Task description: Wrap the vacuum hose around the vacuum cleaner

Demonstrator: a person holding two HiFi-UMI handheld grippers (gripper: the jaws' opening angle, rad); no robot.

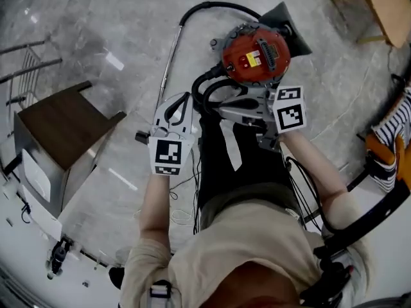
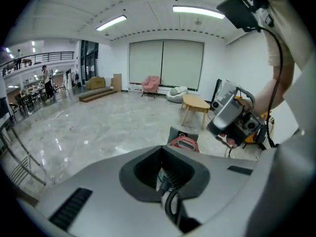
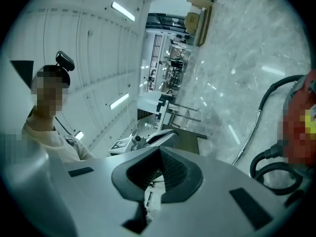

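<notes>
- Your left gripper (image 1: 174, 108) is raised over the floor, near and left of the vacuum. Its jaws are closed together. A dark ribbed length shows through the slot behind the pads, and I cannot tell whether it touches them.
- Your right gripper (image 1: 226, 110) points across to the left, just on the near side of the vacuum. Its jaws are closed together with nothing between them.
- The red round canister vacuum cleaner (image 1: 255, 56) stands on the grey polished stone floor (image 1: 115, 31), directly beyond your grippers.
- The black ribbed vacuum hose (image 1: 209, 90) bunches in loops against the canister's near-left side. Another stretch arcs past the canister's far side.
- The thin metal wand (image 1: 168, 63) lies on the floor, running from far to near between the canister and the side table. It ends close by your left gripper.
- The black wedge-shaped floor head (image 1: 290, 21) sits at the canister's far right, touching or nearly touching it.
- Edges: the dark brown square side table (image 1: 61, 124) has its right corner near your left gripper. A light wooden table (image 1: 388, 2) stands far right, well apart from the canister. A person's striped sleeve (image 1: 392, 127) is at the right.
- Open room: bare floor lies on the far left, beyond the wand, and also between the canister and the light table.
- Count: one canister, one hose, one wand, one floor head, two tables, two grippers.
</notes>
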